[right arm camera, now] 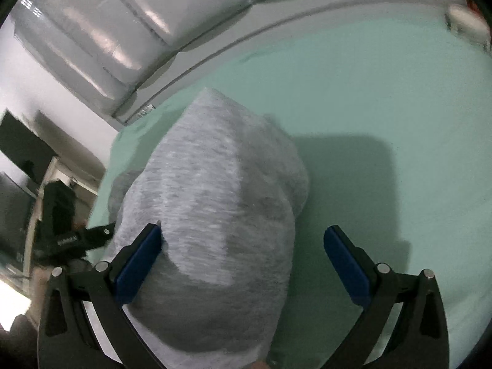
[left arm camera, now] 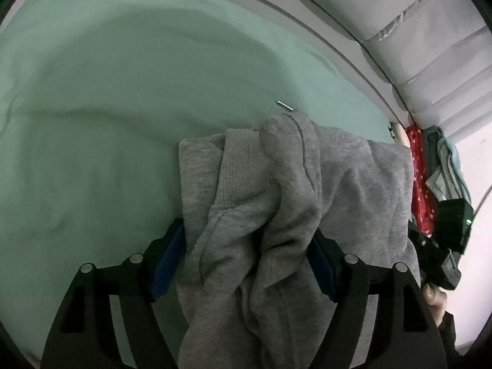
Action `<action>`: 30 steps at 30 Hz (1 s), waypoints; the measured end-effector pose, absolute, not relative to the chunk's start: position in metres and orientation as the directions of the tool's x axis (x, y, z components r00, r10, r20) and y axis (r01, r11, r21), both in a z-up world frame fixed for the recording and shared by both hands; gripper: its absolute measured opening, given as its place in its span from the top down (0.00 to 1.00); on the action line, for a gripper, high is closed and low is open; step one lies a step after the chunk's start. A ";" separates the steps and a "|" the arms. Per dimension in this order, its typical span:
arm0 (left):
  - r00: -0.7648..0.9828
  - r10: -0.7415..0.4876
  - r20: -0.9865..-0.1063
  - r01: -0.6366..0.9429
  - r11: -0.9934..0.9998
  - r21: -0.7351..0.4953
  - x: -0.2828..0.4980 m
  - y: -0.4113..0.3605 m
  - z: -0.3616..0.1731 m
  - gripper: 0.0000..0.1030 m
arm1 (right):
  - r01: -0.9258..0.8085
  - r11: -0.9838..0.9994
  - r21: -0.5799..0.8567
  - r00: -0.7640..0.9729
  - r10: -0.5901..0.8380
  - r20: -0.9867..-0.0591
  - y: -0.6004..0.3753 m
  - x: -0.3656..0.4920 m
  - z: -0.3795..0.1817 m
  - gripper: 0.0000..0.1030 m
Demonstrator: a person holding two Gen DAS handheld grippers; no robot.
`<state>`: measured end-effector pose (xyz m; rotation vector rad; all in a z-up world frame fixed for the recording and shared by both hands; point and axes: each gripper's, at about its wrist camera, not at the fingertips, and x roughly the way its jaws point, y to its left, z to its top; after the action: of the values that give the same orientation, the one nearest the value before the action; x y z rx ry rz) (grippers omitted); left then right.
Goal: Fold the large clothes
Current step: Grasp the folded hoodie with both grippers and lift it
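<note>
Because the gray sweatshirt must lie flat on the green bed for folding, both grippers' fingers are spread wide. Left gripper and right gripper squeeze nothing; cloth bunches loosely between them, toward twelve o'clock.

Grey sweatshirt heathered fleece cloth, matt green sheet, glossy padded headboard

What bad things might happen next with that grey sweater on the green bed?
1. The grey sweater lies bunched and creased between the open left tool, so closing there may grab several layers and spoil the fold.
2. In the right tool only one pad meets the cloth, so the sweater may slip off.
3. Dragging the sweater may wrinkle the green sheet.
</note>
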<state>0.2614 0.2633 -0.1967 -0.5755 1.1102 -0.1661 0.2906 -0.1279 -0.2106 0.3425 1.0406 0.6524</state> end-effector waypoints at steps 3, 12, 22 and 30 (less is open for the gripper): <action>0.453 -0.413 -0.790 -0.114 0.852 -0.511 0.266 0.257 -0.196 0.24 | -0.350 0.746 0.567 0.326 0.664 -0.672 -0.127 0.292 -0.213 0.00; 0.390 -0.472 -0.791 0.023 0.863 -0.504 0.262 0.238 -0.189 0.23 | -0.354 0.711 0.608 0.287 0.701 -0.652 -0.127 0.293 -0.219 0.01; 0.405 -0.418 -0.813 0.034 0.896 -0.443 0.265 0.212 -0.191 0.18 | -0.413 0.663 0.625 0.213 0.737 -0.641 -0.102 0.292 -0.220 0.01; 0.408 -0.451 -0.794 0.055 0.880 -0.471 0.266 0.211 -0.198 0.19 | -0.502 0.623 0.600 0.179 0.753 -0.633 -0.082 0.284 -0.218 0.08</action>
<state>0.2660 0.2113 -0.1983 -0.4044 1.1123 -0.3294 0.2835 -0.0817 -0.2177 0.2806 1.0653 0.9037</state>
